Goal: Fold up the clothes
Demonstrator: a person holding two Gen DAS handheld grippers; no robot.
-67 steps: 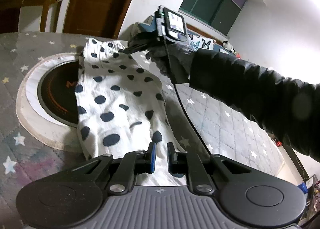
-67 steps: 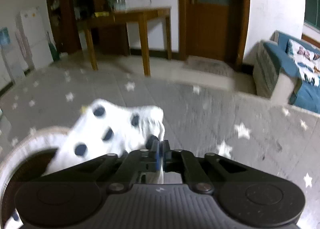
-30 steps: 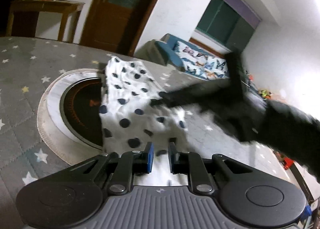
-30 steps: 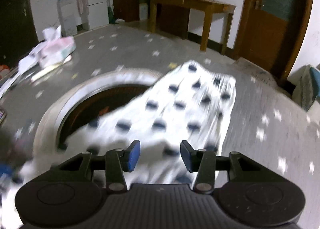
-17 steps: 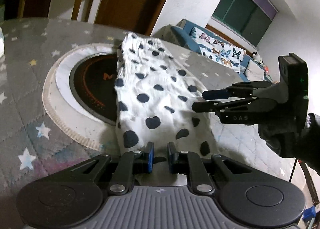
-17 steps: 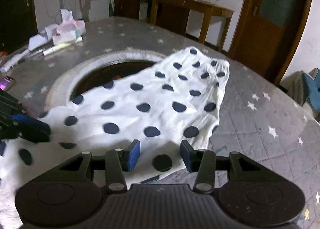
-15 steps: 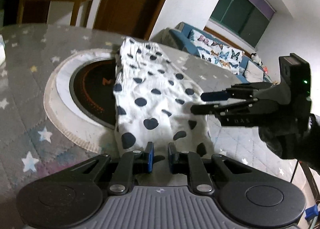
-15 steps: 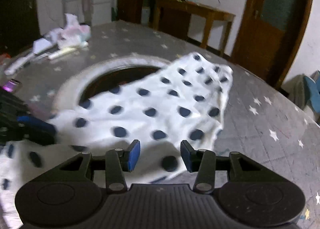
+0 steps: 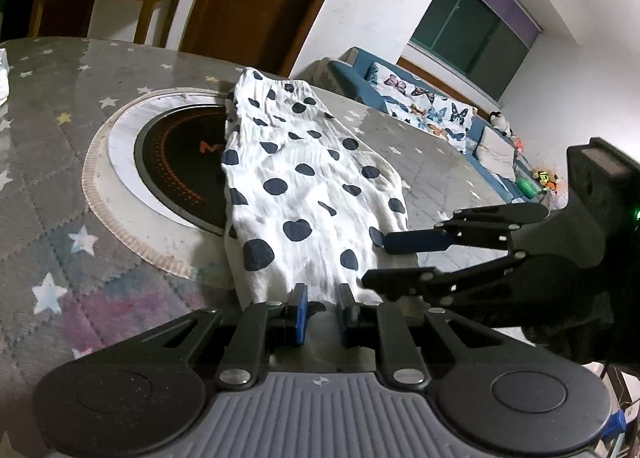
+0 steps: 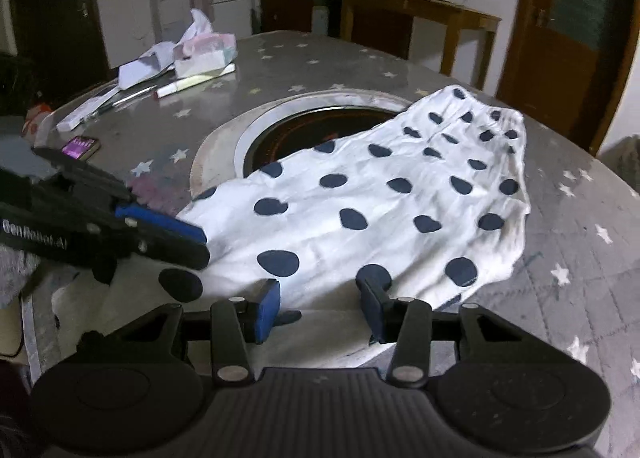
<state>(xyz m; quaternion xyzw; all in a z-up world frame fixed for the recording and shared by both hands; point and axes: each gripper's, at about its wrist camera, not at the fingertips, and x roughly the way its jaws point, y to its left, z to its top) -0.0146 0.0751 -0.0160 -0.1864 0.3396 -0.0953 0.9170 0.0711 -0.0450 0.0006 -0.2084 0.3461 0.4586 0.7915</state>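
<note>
I see the grey star-patterned table (image 10: 360, 57) with the round cooktop (image 9: 176, 161) set in its middle. The white polka-dot garment (image 10: 380, 197) lies flat across it, one side over the cooktop rim, its near hem at both tools. My left gripper (image 9: 322, 310) has the hem between fingers only slightly apart; whether they pinch it, I cannot tell. My right gripper (image 10: 318, 308) stands wide apart just over the hem. The tissue box (image 10: 204, 51) is well apart.

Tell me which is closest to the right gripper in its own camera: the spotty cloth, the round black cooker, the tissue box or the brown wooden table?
1. White cloth with dark dots, right at the right gripper, jaws open.
2. Round black cooker sunk in the tabletop, beyond the cloth.
3. Pastel tissue box, far left.
4. Brown wooden table, back by the wall.
</note>
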